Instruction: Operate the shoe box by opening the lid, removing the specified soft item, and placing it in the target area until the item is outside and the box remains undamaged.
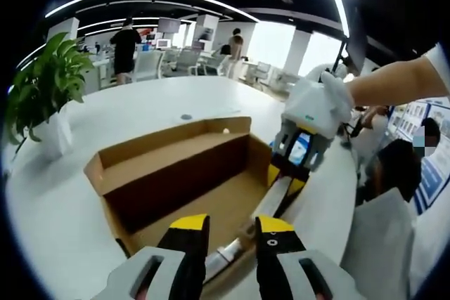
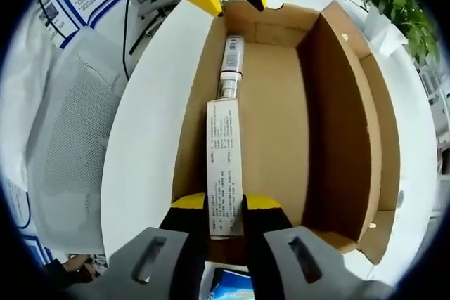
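Right claw [image 2: 225,205]: your yellow-tipped jaws are pinched on the near end of a long flat white carton [image 2: 225,166] with printed text, right at the near short wall of the shoe box [image 2: 351,138]. Carton runs lengthwise away from the claw along the box floor, close to the left wall in the right gripper view. At its far end a silver-and-white tube [image 2: 230,68] sticks out, pointing at the far wall.

Box is open, lid folded out flat on the side away from the carton, sitting on the white counter [image 2: 140,138]. Cardboard looks intact.

Left claw [image 1: 228,233]: in the left gripper view your jaws sit just above the opposite short wall of the box, with the tube end [image 1: 225,254] between them. Jaws are parted a little; can't tell if they touch the tube or just straddle it. In the right gripper view those same yellow tips show at the far end of the box, above the tube, not visibly closed on it.

Left gripper view also shows the right claw across the box, your white-gloved hand [image 1: 330,96] on it, carton [image 1: 271,201] angled down from it into the box.

Potted plant [image 1: 42,89] stands on the counter beyond the lid. White mesh chair [image 2: 70,131] sits beside the counter edge.
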A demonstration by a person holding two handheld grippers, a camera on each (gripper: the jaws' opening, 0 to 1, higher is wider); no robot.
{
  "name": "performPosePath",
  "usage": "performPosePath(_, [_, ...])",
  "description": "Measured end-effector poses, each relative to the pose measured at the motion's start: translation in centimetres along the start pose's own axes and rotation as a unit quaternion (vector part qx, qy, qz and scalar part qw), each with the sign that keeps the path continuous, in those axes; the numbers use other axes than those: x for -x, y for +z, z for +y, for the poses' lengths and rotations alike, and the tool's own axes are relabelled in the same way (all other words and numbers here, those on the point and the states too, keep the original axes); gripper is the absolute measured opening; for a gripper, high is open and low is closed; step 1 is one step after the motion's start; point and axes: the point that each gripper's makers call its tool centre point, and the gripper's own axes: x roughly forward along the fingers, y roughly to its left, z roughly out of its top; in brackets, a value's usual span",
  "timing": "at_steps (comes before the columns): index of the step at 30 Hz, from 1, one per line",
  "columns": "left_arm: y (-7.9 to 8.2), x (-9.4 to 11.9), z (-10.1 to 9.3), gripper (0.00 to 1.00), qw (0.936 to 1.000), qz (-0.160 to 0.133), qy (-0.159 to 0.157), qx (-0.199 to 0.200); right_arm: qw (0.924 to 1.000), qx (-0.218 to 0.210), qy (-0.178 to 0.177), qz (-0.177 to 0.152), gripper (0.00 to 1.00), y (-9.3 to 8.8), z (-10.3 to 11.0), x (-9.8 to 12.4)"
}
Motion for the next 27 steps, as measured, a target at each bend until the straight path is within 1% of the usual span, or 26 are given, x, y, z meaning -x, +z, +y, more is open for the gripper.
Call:
performPosePath(3, [0.1,0.0,0.0,0.26,1.0000,0.000,0.001,-0.001,1.0000,0.007,-0.002,0.000,0.16,0.2,0.2,0.5])
performPosePath(5, [0.2,0.1,-0.2,0.26,1.0000,0.001,0.001,-0.002,0.9999,0.013,-0.006,-0.004,0.15,0.4,-0.1,0.6])
performPosePath(11, [0.4,0.2,-0.9,0.26,1.0000,0.002,0.000,-0.009,0.9995,0.019,-0.017,-0.020,0.15,1.5,-0.1,2.1])
performPosePath(15, [0.4,0.5,-0.9,0.26,0.9999,0.002,0.002,-0.012,0.9993,0.024,-0.019,-0.021,0.15,1.9,0.0,2.8])
performPosePath(18, [0.6,0.9,-0.9,0.26,0.9999,0.000,0.006,-0.015,0.9991,0.020,-0.018,-0.031,0.15,2.6,0.2,3.9])
performPosePath(23, [0.9,1.5,-1.3,0.26,0.9998,-0.003,0.013,-0.017,0.9986,0.028,-0.022,-0.040,0.15,3.2,0.4,6.2])
performPosePath(27, [1.0,1.4,-2.3,0.26,0.9997,0.000,0.013,-0.021,0.9981,0.026,-0.023,-0.051,0.15,3.3,0.8,7.9])
